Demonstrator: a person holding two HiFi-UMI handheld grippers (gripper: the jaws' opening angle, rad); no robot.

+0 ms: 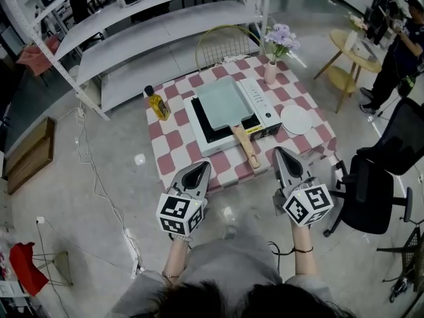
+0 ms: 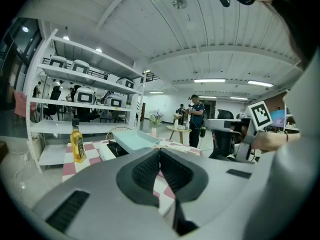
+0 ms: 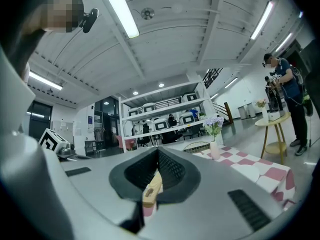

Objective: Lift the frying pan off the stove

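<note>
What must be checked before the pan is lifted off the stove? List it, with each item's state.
1. Frying pan sits on the stove: ok.
2. Wooden handle free, pointing toward the person: ok.
3. Right gripper open for the handle: not ok, shut, short of it.
4. Left gripper clear of the pan: ok, shut, empty.
5. Oil bottle and plate apart from the pan: ok.
6. Stove switched off: cannot tell.

Overhead — two low, seemingly toward table
</note>
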